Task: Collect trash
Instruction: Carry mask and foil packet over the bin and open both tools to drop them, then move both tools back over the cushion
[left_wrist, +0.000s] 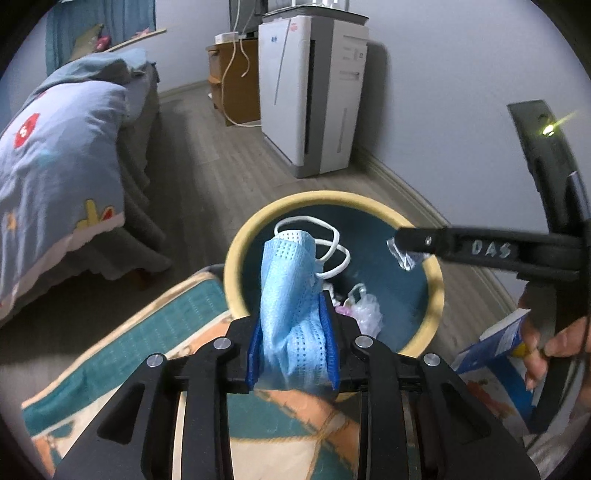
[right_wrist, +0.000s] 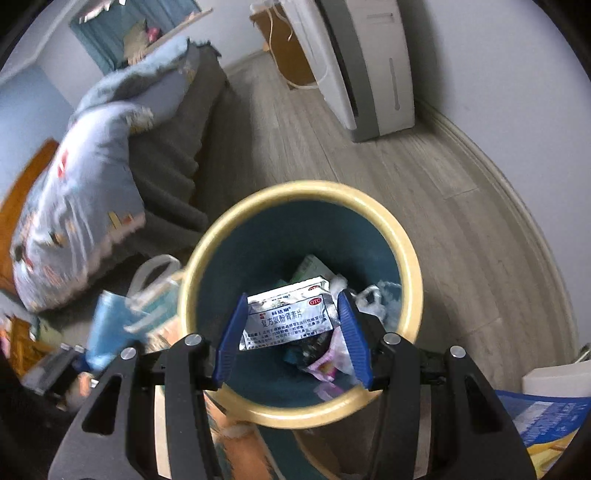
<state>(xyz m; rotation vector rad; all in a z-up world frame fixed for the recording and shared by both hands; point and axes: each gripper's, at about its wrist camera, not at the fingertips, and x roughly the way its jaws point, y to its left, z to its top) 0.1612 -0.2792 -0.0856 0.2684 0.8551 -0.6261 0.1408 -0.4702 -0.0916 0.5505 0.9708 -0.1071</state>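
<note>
A round bin (left_wrist: 236, 254) with a yellow rim and dark teal inside stands on the floor; it also shows in the right wrist view (right_wrist: 410, 266). My left gripper (left_wrist: 293, 354) is shut on a light blue face mask (left_wrist: 288, 291) with white ear loops, held at the bin's near rim. My right gripper (right_wrist: 293, 336) is open directly above the bin, its jaws wide apart. Between its fingers I see a silver medicine sachet (right_wrist: 288, 317) in or falling into the bin, over plastic wrappers (right_wrist: 332, 362). In the left wrist view the right gripper (left_wrist: 402, 247) reaches over the bin from the right.
A bed with a blue patterned duvet (left_wrist: 55, 177) is at the left. A white air purifier (left_wrist: 314, 92) stands by the far wall beside a wooden cabinet (left_wrist: 232, 81). A teal and orange mat (left_wrist: 177, 332) lies under the bin. A blue box (left_wrist: 491, 347) lies at the right.
</note>
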